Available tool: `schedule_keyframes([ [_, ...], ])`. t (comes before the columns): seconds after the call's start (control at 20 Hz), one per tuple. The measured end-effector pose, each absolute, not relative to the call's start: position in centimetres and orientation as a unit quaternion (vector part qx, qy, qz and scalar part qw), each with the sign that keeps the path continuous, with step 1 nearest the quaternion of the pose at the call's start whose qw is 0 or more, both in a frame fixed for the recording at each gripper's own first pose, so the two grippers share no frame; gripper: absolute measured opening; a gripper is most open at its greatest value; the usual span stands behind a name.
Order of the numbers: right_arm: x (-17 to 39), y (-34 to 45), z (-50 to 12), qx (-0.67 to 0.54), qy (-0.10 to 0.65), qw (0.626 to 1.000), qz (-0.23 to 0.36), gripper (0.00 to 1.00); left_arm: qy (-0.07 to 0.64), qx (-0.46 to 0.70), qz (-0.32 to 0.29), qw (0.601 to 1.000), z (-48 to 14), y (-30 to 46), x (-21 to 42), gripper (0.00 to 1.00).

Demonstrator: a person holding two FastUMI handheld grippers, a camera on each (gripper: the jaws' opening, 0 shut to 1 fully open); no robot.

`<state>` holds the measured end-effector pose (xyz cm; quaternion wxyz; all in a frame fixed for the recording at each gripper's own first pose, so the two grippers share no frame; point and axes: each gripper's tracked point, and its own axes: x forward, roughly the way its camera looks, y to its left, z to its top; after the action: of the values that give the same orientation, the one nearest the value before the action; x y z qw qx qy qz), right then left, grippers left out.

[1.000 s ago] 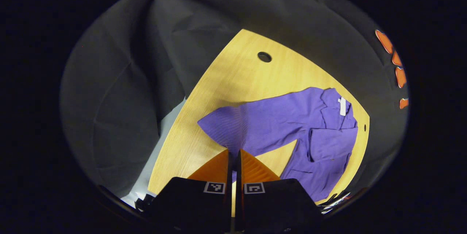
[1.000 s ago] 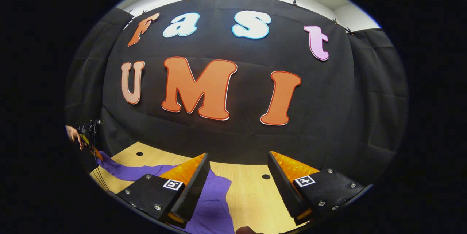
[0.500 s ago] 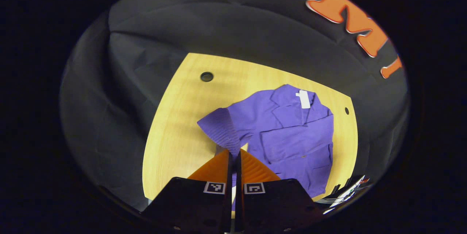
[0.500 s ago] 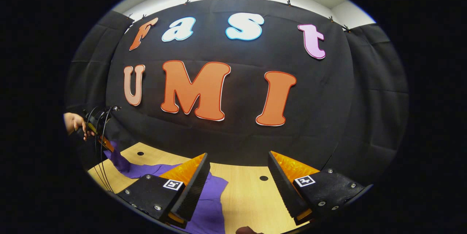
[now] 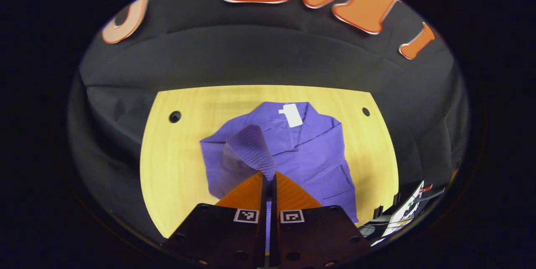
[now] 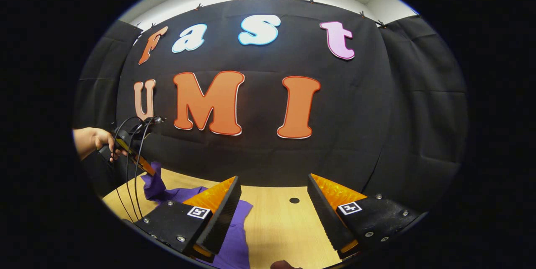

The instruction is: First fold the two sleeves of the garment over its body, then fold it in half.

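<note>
The purple garment [image 5: 301, 151] lies mid-table, its sleeve [image 5: 251, 147] pinched in the left gripper [image 5: 268, 177] at six o'clock; the right gripper [image 6: 272, 202] gapes empty; a weak pinch could drop the sleeve early.

We see a purple garment [image 5: 310, 151] with a small white tag [image 5: 290, 115] near its collar. Its lifted sleeve [image 5: 251, 149] has thin ribbed lines. The table [image 5: 176, 160] is light yellow wood with small dark holes [image 5: 174, 116]. The wall behind is black.
</note>
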<state>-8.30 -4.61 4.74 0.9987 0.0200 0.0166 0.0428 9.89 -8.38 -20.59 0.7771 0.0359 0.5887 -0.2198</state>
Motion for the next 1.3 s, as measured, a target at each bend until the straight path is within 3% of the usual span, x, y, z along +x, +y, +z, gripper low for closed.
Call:
schedule_keyframes([
  [0.55,-8.8,-9.5,1.8,0.038,0.046,0.998,0.016,0.95,0.59,0.084,-0.283,0.751,-25.0,-24.9,8.9,0.07],
  [0.6,-8.6,-9.6,1.7,0.038,0.047,0.998,0.016,0.95,0.582,0.091,-0.292,0.753,-25.0,-25.7,8.7,0.14],
  [0.7,-8.5,-9.8,1.5,0.038,0.049,0.998,0.016,0.95,0.559,0.094,-0.311,0.763,-24.0,-27.2,8.7,0.39],
  [0.95,-8.0,-9.2,1.7,0.034,0.049,0.998,0.028,0.95,0.492,0.087,-0.346,0.795,-20.0,-28.0,8.4,0.55],
  [1.1,-7.6,-7.6,2.1,0.022,0.044,0.998,0.039,0.95,0.414,0.087,-0.334,0.842,-15.9,-26.2,9.4,0.88],
  [1.15,-7.3,-6.9,2.5,0.018,0.04,0.998,0.042,0.95,0.388,0.082,-0.325,0.859,-14.6,-25.4,9.8,0.94],
  [1.3,-7.0,-5.2,3.3,0.001,0.026,0.999,0.048,0.95,0.321,0.06,-0.297,0.897,-10.0,-22.3,9.1,0.98],
])
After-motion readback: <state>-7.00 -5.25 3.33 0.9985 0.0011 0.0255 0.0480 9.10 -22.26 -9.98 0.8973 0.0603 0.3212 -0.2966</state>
